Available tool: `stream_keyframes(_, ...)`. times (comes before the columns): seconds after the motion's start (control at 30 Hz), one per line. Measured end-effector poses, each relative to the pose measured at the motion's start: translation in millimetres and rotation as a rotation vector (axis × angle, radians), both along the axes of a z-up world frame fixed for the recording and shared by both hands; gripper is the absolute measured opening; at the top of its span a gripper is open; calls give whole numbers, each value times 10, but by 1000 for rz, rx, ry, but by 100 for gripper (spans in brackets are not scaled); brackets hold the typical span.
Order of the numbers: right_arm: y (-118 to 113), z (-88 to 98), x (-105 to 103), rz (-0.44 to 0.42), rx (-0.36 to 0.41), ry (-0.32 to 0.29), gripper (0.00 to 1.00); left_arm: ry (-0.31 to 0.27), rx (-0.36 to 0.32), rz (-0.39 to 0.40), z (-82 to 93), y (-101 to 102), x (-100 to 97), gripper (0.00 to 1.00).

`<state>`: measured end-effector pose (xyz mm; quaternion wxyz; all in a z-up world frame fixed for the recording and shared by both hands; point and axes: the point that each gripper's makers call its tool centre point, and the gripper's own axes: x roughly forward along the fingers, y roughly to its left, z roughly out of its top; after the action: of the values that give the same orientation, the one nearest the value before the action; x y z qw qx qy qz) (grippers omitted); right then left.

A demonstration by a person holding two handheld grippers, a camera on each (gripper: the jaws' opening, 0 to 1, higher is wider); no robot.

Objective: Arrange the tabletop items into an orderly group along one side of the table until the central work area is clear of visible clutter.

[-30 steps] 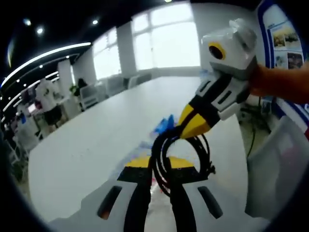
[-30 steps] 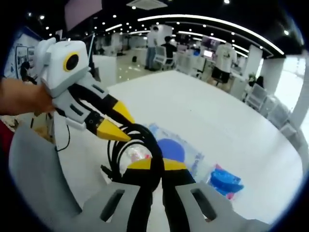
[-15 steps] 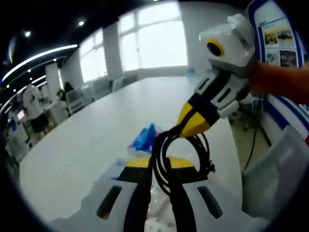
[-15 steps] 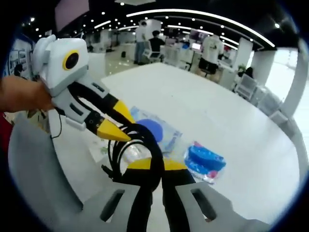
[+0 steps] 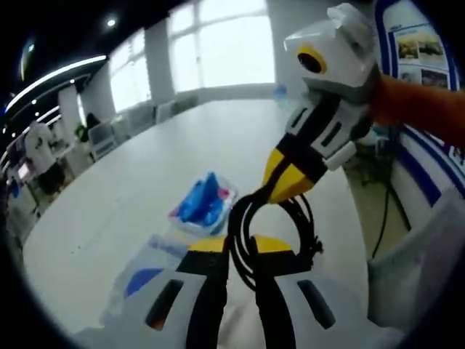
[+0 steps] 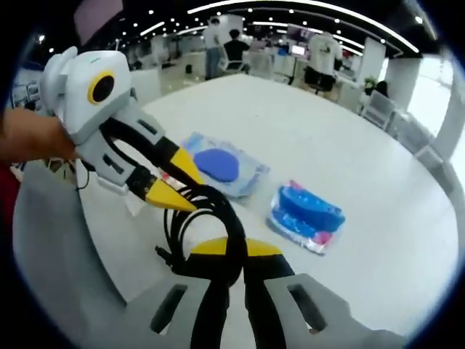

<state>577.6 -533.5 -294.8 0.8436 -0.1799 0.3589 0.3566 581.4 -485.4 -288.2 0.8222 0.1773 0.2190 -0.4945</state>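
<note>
Here, both grippers hold 1 black cable coil above the white tabletop (image 6: 378,182). In the left gripper view, the left gripper (image 5: 240,251) has its yellow-tipped jaws pressed together on the cable coil (image 5: 280,233), which loops up toward 12 o'clock. The right gripper (image 5: 280,187) comes in from 2 o'clock, a hand (image 5: 421,102) behind it, and its jaws pinch the top of the same coil. At 10 o'clock from the jaws a blue packet (image 5: 202,203) lies on the tabletop, and at 8 o'clock a clear bag with a blue disc (image 5: 142,280) lies flat.

In the right gripper view, the right gripper (image 6: 231,251) is clamped on the coil, and the left gripper (image 6: 174,185) enters from 10 o'clock, nipped onto the loop's upper edge. The blue packet sits at 2 o'clock, the clear bag just beside it at 12 o'clock, apart from each other.
</note>
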Motion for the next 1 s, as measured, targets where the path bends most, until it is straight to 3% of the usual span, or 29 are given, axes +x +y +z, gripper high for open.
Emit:
stream_keyframes(0.17,15,-238,57,22,-5,56,5,7,92,-10,-228,1,58,10)
stream_keyframes(0.53,-2,-561,170,33,-13,142,4,-39,248,-48,-498,-33,174,10)
stream_keyframes(1.0,-18,-748,298,-2,12,220,4,-4,298,-35,-716,-23,351,12)
